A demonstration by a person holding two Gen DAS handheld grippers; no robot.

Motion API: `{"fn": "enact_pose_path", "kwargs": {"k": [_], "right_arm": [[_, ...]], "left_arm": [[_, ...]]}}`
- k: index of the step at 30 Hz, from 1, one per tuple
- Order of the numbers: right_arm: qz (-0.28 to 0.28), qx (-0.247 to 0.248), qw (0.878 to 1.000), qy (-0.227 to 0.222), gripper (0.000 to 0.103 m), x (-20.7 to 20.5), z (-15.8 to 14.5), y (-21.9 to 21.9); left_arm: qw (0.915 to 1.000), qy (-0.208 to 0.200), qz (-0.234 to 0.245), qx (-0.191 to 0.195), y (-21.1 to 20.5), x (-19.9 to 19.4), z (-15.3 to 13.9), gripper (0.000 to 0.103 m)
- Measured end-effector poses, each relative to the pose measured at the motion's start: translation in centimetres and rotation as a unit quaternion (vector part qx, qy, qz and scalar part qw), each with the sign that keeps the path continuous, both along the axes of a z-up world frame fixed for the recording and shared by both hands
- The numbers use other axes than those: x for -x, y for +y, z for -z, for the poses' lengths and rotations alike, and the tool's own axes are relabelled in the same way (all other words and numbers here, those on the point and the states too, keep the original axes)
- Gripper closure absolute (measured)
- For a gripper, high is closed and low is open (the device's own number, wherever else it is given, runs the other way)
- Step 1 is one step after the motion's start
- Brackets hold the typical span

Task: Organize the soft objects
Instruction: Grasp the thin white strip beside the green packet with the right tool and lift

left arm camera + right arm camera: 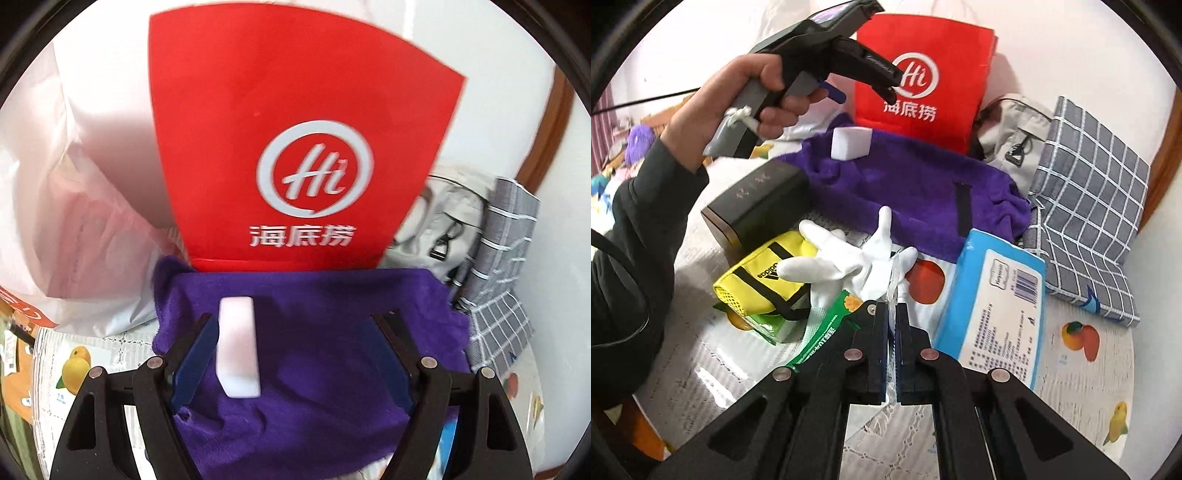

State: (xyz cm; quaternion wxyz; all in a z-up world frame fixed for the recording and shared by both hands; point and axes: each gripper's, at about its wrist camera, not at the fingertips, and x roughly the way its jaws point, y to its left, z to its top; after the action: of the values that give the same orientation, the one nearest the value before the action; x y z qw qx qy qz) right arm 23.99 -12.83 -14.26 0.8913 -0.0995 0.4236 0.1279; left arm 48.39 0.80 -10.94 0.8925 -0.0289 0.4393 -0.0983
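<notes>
A white sponge block (pixel 238 347) lies on a purple towel (pixel 314 369), close to the left finger of my left gripper (pixel 297 321). That gripper is open wide and its pads do not press the block. In the right wrist view a hand holds the left gripper (pixel 894 86) above the sponge block (pixel 849 142) and the purple towel (pixel 905 192). My right gripper (pixel 892 306) is shut on the edge of a clear plastic packet (pixel 894 273) with a green label. White gloves (pixel 857 258) spread out just beyond its tips.
A red paper bag (pixel 923 81) stands behind the towel. Around the gloves are a yellow pouch (pixel 764 277), a black box (pixel 757 199), a blue wipes pack (pixel 993 302), a grey checked cloth (pixel 1086 206) and a grey bag (pixel 1015 136). A white plastic bag (pixel 74 184) lies at the left.
</notes>
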Motion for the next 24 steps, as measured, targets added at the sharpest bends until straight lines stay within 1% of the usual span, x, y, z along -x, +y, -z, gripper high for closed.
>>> {"fn": "enact_pose_path", "kwargs": {"k": [4,6,8,10,12,15,19,24], "right_arm": [[0.010,-0.028,1.000,-0.002,0.100,1.0,-1.2,-2.0],[0.019,-0.038,0.999,-0.003,0.100,1.3,-1.6,-3.0],[0.031,-0.037,0.999,-0.007,0.100,1.5,-1.8,-4.0],[0.051,-0.030,0.998,-0.016,0.100,1.6,-1.8,-5.1],[0.056,-0.031,0.998,-0.017,0.100,1.6,-1.8,-6.0],[0.069,-0.029,0.997,-0.023,0.100,1.8,-1.9,-7.2],[0.081,-0.036,0.995,-0.034,0.100,2.0,-2.5,-8.4],[0.078,-0.040,0.995,-0.052,0.100,1.5,-3.3,-8.7]], "left_arm": [[0.9995,0.020,0.012,0.023,-0.2,1.6,0.0,0.023],[0.9995,0.029,0.011,0.007,-0.3,2.7,0.1,0.023],[0.9996,0.023,0.009,-0.011,-0.3,4.4,-0.1,0.024],[0.9996,0.023,0.008,-0.017,0.0,5.8,-0.2,0.024],[0.9995,0.023,0.002,-0.019,0.5,7.4,-0.4,0.024],[0.9990,0.025,0.002,-0.037,0.7,9.8,-0.4,0.024],[0.9979,0.038,-0.006,-0.053,1.3,12.9,0.3,0.024],[0.9966,0.054,0.005,-0.062,1.2,17.4,1.8,0.024]]}}
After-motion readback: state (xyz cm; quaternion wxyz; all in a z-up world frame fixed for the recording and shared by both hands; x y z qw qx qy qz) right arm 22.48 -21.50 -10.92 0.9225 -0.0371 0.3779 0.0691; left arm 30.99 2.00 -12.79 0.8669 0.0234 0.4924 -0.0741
